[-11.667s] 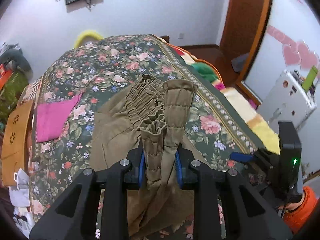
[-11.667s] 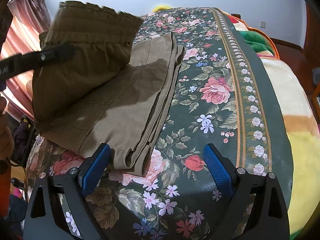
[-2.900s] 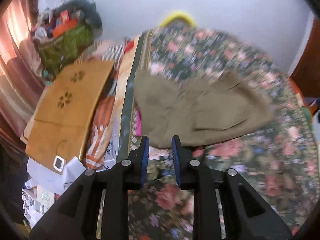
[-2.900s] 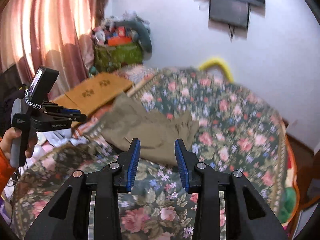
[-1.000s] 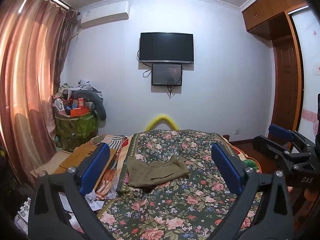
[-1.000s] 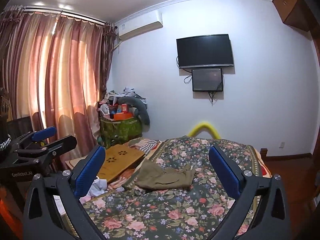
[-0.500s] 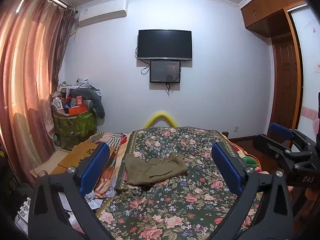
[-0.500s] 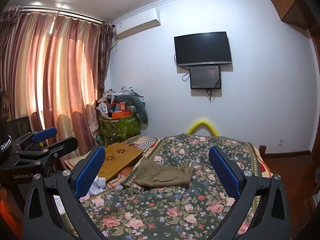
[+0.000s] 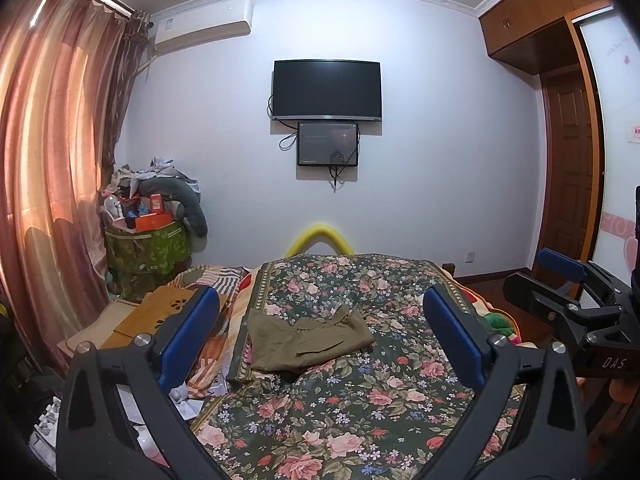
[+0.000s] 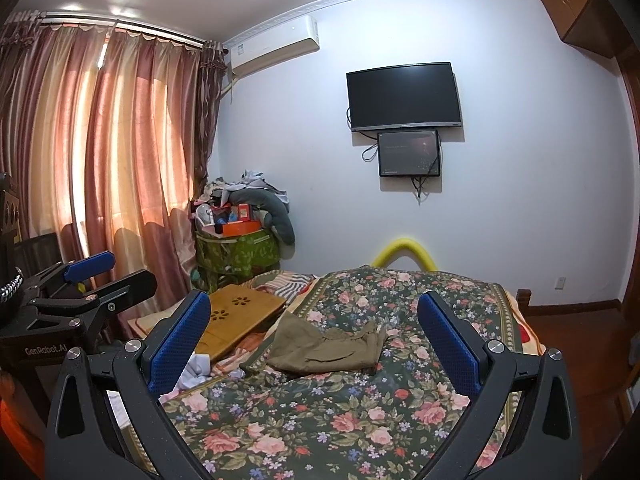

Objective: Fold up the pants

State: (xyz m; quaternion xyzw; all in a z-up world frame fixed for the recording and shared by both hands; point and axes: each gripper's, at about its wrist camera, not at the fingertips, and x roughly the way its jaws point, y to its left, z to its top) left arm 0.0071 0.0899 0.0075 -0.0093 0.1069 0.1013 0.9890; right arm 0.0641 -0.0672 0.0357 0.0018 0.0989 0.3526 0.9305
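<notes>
Both tools, left point(image 9: 320, 340) and right point(image 10: 314, 338), gape wide and empty, well back from the pants point(image 9: 308, 340), a folded bundle on the bed point(image 9: 360, 420); folding looks finished.

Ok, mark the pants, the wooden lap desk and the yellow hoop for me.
pants point(image 9: 308, 340), left wrist view, middle of the folded fabric.
wooden lap desk point(image 10: 236, 316), right wrist view, top panel near the flower cutout.
yellow hoop point(image 10: 404, 246), right wrist view, top of the arch.

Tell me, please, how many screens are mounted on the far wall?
2: a large black television high on the wall, and a smaller dark screen directly beneath it, above the bed. None seem hidden.
</notes>
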